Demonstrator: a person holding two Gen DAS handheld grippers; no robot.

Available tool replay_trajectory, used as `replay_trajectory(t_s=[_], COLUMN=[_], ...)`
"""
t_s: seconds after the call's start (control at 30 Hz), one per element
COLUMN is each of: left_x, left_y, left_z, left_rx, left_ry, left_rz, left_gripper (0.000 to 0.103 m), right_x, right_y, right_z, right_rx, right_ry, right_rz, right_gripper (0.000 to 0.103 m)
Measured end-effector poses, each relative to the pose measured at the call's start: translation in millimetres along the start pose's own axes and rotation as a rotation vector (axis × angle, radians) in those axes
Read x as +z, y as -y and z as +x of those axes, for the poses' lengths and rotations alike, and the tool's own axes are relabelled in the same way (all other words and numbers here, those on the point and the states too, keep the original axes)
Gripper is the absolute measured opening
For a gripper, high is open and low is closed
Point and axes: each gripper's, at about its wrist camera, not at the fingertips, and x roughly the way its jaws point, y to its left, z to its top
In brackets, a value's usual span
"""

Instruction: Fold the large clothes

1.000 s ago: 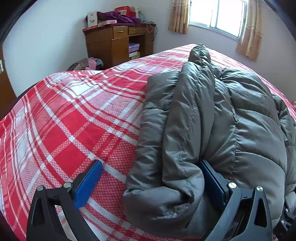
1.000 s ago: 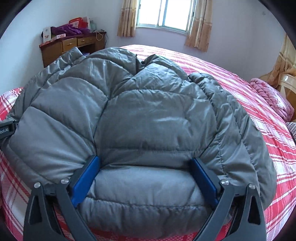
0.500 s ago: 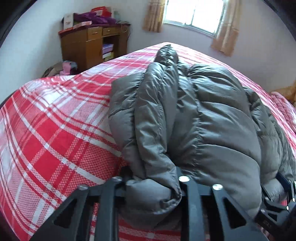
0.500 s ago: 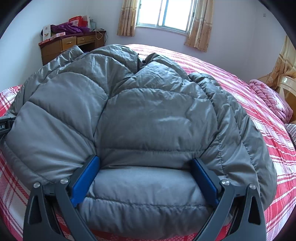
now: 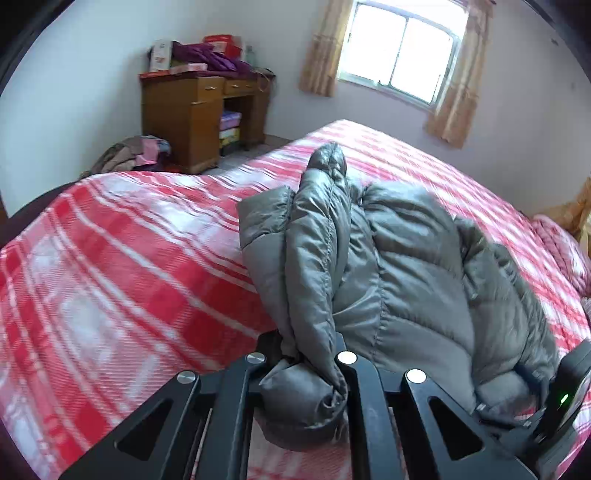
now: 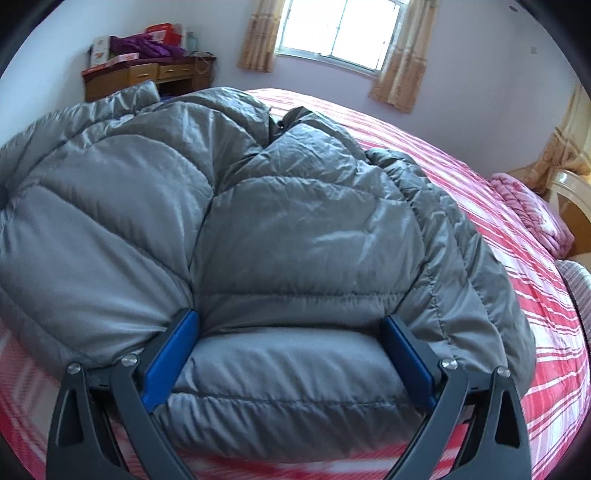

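A grey puffer jacket lies on a bed with a red and white plaid cover. My left gripper is shut on the jacket's rolled left edge and holds that bunched fold lifted off the cover. In the right wrist view the jacket fills the middle. My right gripper stands wide open at the near hem, with puffy fabric between its blue pads. The bed cover shows to the right.
A wooden desk piled with boxes and purple cloth stands by the far wall, with clothes heaped on the floor beside it. A pink quilt lies at the bed's right end. A curtained window is behind.
My left gripper went from wide open around the jacket's edge to shut on it, then rose and pulled the fold up. My right gripper stayed where it was, still open.
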Motion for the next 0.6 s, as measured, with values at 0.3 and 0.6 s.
replay_trajectory(t_s=[0.3, 0.6], left_x=[48.0, 17.5], left_y=[53.1, 238.8], left_z=[-75.1, -78.0], left_rx=[-0.023, -0.173], left_ry=[0.189, 0.302], left_rz=[0.198, 0.578], left_gripper=[0.008, 0.008], right_x=[4.8, -43.7], right_y=[29.1, 225.1], right_z=[-61.5, -58.7], right_rx=[0.215, -0.027], right_ry=[0.112, 0.069], right_rz=[0.031, 0.368], right_gripper=[0.1, 0.103])
